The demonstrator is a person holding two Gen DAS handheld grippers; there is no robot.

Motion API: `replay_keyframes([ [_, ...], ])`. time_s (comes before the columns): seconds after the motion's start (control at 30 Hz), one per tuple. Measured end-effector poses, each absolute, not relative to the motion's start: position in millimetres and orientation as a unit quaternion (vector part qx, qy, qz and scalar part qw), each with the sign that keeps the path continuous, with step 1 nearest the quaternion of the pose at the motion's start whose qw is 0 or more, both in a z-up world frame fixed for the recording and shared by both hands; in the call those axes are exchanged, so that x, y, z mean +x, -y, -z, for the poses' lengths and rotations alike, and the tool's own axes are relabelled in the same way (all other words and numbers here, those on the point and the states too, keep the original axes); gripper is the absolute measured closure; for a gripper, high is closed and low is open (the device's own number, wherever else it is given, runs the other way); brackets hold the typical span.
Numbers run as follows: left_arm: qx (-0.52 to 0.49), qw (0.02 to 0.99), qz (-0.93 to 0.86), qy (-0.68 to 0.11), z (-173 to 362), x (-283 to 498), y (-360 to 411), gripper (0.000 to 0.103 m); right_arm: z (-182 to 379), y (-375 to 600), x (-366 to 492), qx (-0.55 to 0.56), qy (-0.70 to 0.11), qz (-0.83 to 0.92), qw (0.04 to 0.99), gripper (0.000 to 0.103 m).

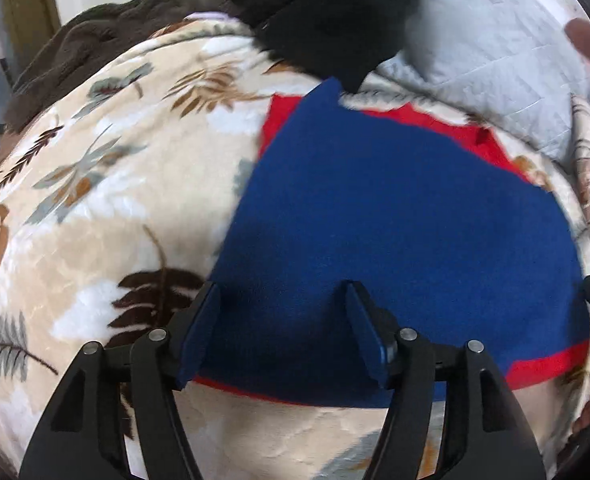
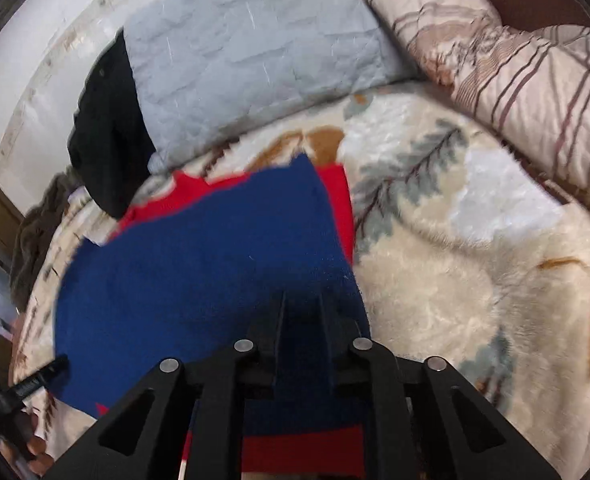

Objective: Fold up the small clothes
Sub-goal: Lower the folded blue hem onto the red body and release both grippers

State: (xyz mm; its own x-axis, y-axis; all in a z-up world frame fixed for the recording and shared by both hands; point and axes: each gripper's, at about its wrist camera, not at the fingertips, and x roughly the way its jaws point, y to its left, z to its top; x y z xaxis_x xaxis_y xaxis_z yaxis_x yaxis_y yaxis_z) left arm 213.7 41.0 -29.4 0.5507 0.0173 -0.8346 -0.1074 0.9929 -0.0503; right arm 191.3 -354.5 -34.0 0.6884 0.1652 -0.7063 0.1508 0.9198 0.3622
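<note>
My left gripper [image 1: 283, 300] hangs wide open over the near edge of the blue cloth [image 1: 395, 208]. My right gripper [image 2: 301, 312] sits nearly closed, probably pinching that cloth's right near corner. The cloth lies forward on the red cloth [image 1: 535, 368], covering the leaf-print blanket [image 1: 115, 184].

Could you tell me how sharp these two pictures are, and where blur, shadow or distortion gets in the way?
Left wrist view: motion blur softens the blue cloth edges, the left gripper throws a shadow on it, and fisheye bends the floral blanket. Right wrist view: similar smear on the cloth's far edge, deep shadow around the right gripper, mild glare on the grey pillow.
</note>
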Motion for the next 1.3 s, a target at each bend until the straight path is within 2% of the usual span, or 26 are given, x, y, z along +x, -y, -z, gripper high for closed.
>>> replay_keyframes([
  [0.07,-0.069,0.873,-0.028,-0.481,30,218,-44,0.039,28,355,186,0.197,-0.380,-0.003,0.904,0.081],
  [0.17,-0.061,0.870,-0.031,-0.489,35,223,-43,0.038,48,352,194,0.183,-0.430,-0.001,0.884,0.081],
  [0.43,-0.086,0.883,-0.066,-0.457,17,219,-65,0.038,12,332,180,0.209,-0.338,-0.027,0.917,0.079],
  [0.57,-0.114,0.863,-0.077,-0.486,33,227,-79,0.038,5,292,190,0.200,-0.326,-0.081,0.920,0.076],
  [0.67,-0.127,0.853,-0.076,-0.501,45,232,-84,0.032,4,251,193,0.175,-0.323,-0.132,0.921,0.075],
  [0.77,-0.133,0.852,-0.074,-0.502,46,232,-86,0.030,21,221,202,0.164,-0.353,-0.166,0.906,0.074],
  [0.83,-0.129,0.851,-0.074,-0.503,47,232,-86,0.028,51,202,217,0.130,-0.430,-0.165,0.878,0.072],
  [0.87,-0.129,0.852,-0.074,-0.502,46,231,-85,0.029,52,200,215,0.121,-0.418,-0.161,0.886,0.072],
  [1.03,-0.133,0.868,-0.052,-0.476,27,225,-82,0.029,25,209,201,0.121,-0.377,-0.143,0.907,0.073],
  [1.17,-0.115,0.866,-0.063,-0.483,31,229,-80,0.029,12,260,193,0.142,-0.340,-0.048,0.928,0.072],
  [1.3,-0.127,0.853,-0.064,-0.503,46,237,-82,0.027,27,331,193,0.203,-0.360,0.063,0.908,0.070],
])
